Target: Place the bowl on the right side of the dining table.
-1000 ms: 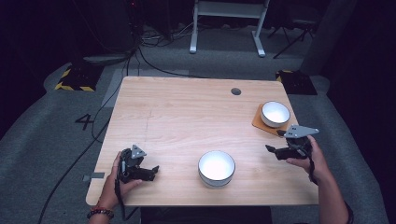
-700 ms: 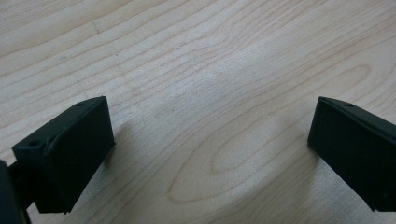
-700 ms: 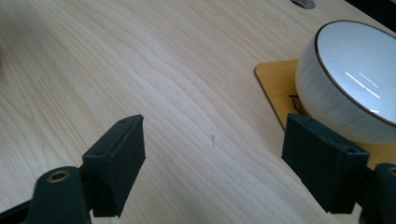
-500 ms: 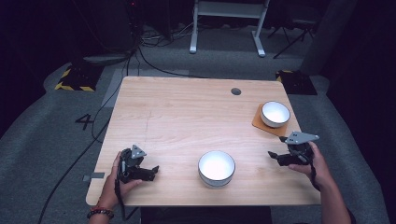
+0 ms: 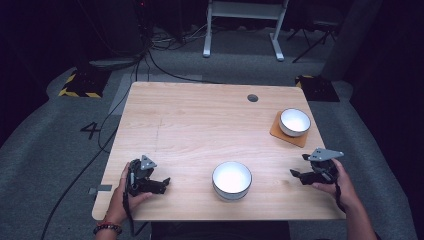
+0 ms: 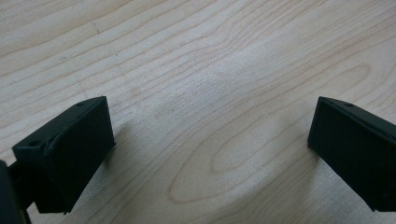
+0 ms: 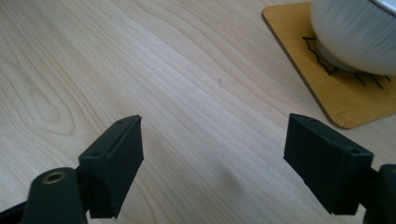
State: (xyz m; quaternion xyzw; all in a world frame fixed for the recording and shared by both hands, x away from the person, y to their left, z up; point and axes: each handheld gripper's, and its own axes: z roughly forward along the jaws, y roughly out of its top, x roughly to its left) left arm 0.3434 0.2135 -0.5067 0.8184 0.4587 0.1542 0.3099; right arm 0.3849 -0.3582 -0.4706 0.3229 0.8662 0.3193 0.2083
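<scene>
Resting low at the near edge of the wooden surface (image 5: pixel 200 125), both tools sit with jaws spread apart and nothing between them. The left tool (image 5: pixel 159 184) lies at the near left corner, held by the person's left hand (image 5: pixel 122 192); in the left gripper view its two black jaws frame bare wood grain. The right tool (image 5: pixel 299 175) sits at the near right, gripped by the right hand (image 5: pixel 336 184), pointing roughly leftward across the surface.

The small white bowl (image 5: pixel 294 121) stands on the orange-brown coaster (image 5: pixel 280 132) at the far right, just beyond the right tool. In the right gripper view the bowl (image 7: pixel 359 32) and coaster (image 7: pixel 327 88) sit at the upper right, apart from the jaws, so the tool is clear of them. That bowl on its mat looks settled in its place, the coaster likely there to protect the wood.

A larger white bowl (image 5: pixel 231 179) stands near the front edge, between the two tools but touching neither. Being within easy reach of either hand, it seems the likeliest thing to be taken next.
</scene>
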